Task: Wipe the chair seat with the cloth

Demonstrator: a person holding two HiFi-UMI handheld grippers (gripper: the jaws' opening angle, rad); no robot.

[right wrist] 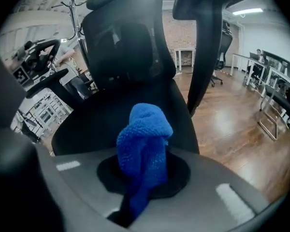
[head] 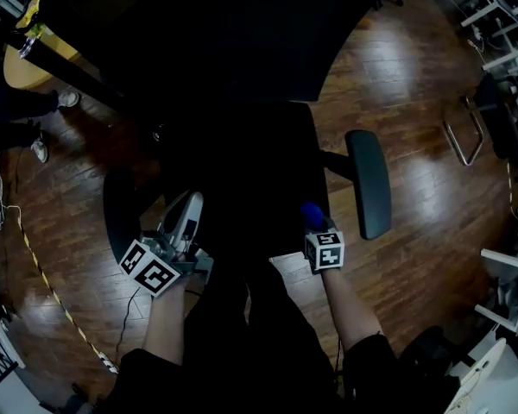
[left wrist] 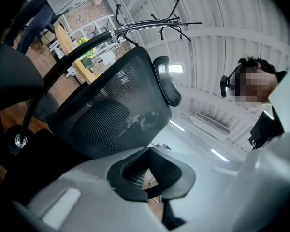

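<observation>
A black office chair fills the head view, its seat (head: 242,175) dark between two armrests (head: 369,184). My right gripper (head: 315,224) hovers over the seat's front right part, shut on a bunched blue cloth (head: 311,215). In the right gripper view the cloth (right wrist: 144,137) sticks up out of the right gripper (right wrist: 144,173), with the seat (right wrist: 96,120) and backrest (right wrist: 128,42) just beyond. My left gripper (head: 188,210) is over the seat's front left edge, tilted upward, jaws together and holding nothing. The left gripper (left wrist: 150,178) faces the mesh backrest (left wrist: 111,112) and headrest (left wrist: 166,79).
Wooden floor (head: 414,136) surrounds the chair. A desk (head: 26,63) and a person's shoes (head: 67,99) are at the far left. Striped tape (head: 43,274) and a cable run across the floor at left. A metal-framed chair (head: 466,132) stands at right. A coat rack (left wrist: 150,21) rises behind the chair.
</observation>
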